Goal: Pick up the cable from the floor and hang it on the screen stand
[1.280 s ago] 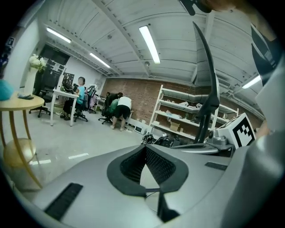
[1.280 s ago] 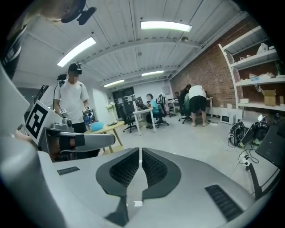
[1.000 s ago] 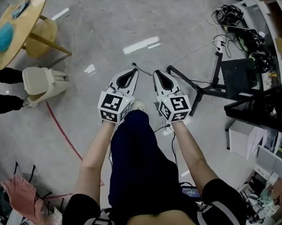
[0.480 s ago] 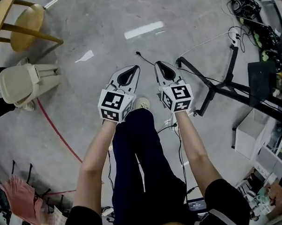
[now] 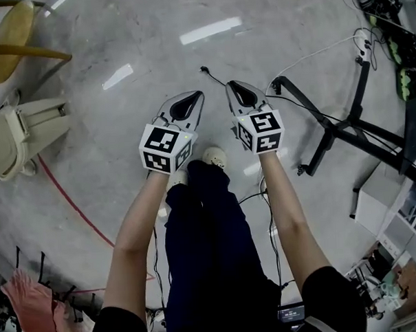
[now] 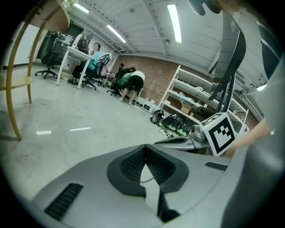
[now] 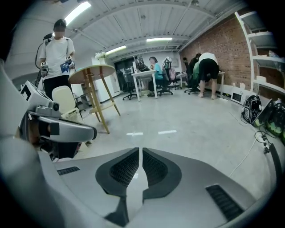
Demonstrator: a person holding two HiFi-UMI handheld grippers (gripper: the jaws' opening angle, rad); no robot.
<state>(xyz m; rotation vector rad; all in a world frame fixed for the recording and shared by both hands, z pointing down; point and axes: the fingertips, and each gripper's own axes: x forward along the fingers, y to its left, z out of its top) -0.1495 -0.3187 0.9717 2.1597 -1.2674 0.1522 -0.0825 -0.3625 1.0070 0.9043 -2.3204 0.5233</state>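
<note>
A thin black cable [image 5: 212,76] lies on the grey floor, its plug end just beyond my two grippers. It runs right toward the black legs of the screen stand [image 5: 338,129]. My left gripper [image 5: 198,93] is held above the floor left of the cable, its jaws closed tip to tip with nothing between them [image 6: 144,148]. My right gripper [image 5: 229,84] is beside it, over the cable's run, also shut and empty [image 7: 140,149]. The cable touches neither gripper.
A white cable runs to a power strip [image 5: 359,41] at the far right. A tipped beige bin [image 5: 22,134] and a wooden stool [image 5: 10,38] stand at the left. A red line [image 5: 72,201] crosses the floor. My shoe [image 5: 213,155] is under the grippers. People stand in the background.
Both grippers have come down side by side toward the floor, and the head view has dropped with them. The cable's plug end now shows just ahead of the tips. Both jaws stayed closed.
</note>
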